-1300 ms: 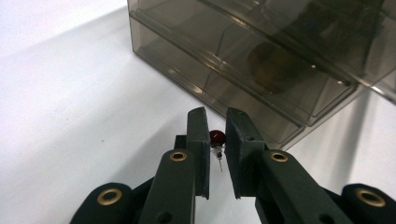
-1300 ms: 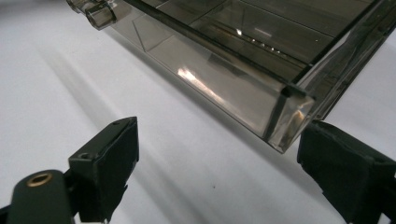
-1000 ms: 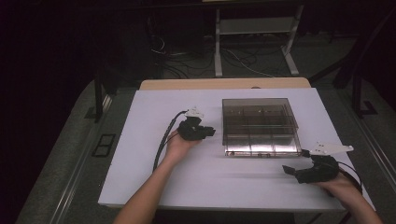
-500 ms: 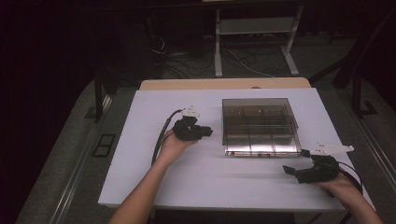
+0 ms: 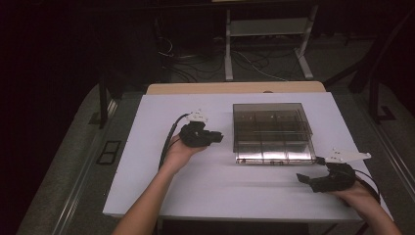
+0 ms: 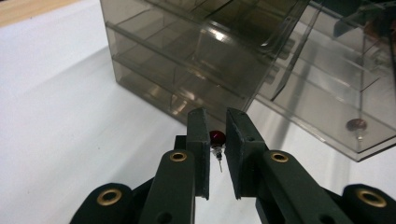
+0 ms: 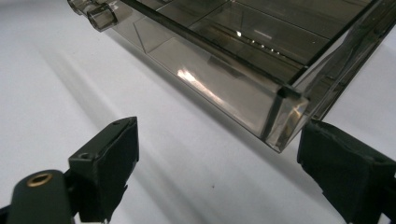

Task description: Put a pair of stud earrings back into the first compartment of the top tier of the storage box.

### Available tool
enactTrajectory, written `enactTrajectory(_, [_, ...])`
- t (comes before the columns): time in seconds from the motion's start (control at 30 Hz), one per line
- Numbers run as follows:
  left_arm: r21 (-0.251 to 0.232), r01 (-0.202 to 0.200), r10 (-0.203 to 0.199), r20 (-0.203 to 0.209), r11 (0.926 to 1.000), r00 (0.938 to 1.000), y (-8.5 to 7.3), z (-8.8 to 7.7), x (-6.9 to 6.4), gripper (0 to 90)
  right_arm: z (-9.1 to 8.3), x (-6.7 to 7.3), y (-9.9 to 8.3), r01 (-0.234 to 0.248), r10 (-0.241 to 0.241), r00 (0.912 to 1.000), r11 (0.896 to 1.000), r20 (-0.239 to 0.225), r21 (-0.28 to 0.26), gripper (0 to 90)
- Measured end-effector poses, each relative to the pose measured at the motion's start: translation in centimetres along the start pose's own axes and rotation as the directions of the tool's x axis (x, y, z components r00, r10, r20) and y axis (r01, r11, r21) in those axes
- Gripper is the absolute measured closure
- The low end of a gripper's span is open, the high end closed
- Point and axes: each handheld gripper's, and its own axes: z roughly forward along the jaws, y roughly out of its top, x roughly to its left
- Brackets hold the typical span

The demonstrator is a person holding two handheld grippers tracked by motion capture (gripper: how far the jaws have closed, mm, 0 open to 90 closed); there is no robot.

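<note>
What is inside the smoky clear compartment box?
The box has dividers and mostly bare compartments; the left claw view shows one small round reddish piece inside. Glare and tinted walls hide some cells.

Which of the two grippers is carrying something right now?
The left gripper, beside the smoky clear box: its jaws pinch a small dark-red bead on a pin. The right gripper stands wide open, nothing between its jaws.

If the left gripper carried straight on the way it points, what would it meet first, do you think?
Probably the side wall of the smoky clear box, directly ahead of the left gripper, which is shut on a small red bead; depth is uncertain.
</note>
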Motion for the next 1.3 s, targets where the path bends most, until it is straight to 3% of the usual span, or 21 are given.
enactTrajectory(0.67, [-0.054, -0.054, 0.058, 0.066, 0.9971, 0.9961, 1.8, -0.5, -2.7, 79.2, 0.0, 0.1, 0.0, -0.006, 0.006, 1.0000, 1.000, -0.003, 0.005, 12.2])
enactTrajectory(0.97, [-0.073, -0.068, 0.076, 0.122, 0.9950, 0.9896, 2.3, -0.1, -3.9, 79.2, 0.0, 0.0, 0.0, -0.010, 0.010, 1.0000, 1.000, -0.002, 0.004, 12.2])
enactTrajectory(1.3, [-0.059, -0.080, 0.088, 0.157, 0.9951, 0.9837, 2.5, 0.9, -5.0, 79.0, 0.1, 0.1, 0.0, -0.009, 0.009, 1.0000, 1.000, -0.003, 0.008, 12.2])
